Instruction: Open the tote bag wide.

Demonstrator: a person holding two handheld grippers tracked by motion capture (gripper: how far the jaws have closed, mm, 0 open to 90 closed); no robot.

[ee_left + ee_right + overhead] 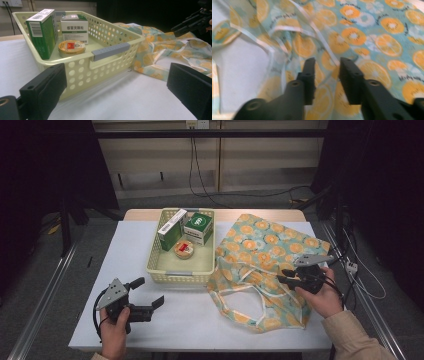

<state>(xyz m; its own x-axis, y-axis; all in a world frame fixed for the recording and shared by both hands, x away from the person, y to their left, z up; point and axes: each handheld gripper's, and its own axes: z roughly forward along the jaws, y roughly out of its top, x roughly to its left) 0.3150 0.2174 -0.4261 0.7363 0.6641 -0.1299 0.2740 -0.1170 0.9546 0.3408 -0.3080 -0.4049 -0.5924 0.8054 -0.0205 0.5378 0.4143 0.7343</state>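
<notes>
Work in hand: judging from the layout, the boxes and tin in the basket are meant for the bag, and the bag has to be opened first.
Bag: the orange-slice print cloth bag (265, 265) lies flat and crumpled on the white table (200, 317), at about 3 o'clock from the basket, touching its near right corner; its pale handles (240, 287) sprawl toward 7 o'clock, which leaves the mouth facing the person.
Right gripper: the right gripper (289, 276) hovers low over the bag's near right part, jaws parted narrowly and holding nothing; I judge it is lining up on a fold or strap to lift the mouth open.
Left gripper: the left gripper (150, 292) waits above the bare table at 7 o'clock from the basket, jaws wide and empty, pointed toward the basket, likely ready to fetch an item.
Basket: the pale yellow perforated basket (165, 270) sits mid-table, handy to both hands; it holds a green box (171, 229), a white-and-green box (199, 227) and a round tin (184, 250).
Left gripper view adds: the grey handle strip (111, 51) on the basket rim, print on the boxes, the tin lying flat.
Right gripper view adds: a pale strap (322, 40) running just ahead of the jaws; contact with the cloth cannot be told.
</notes>
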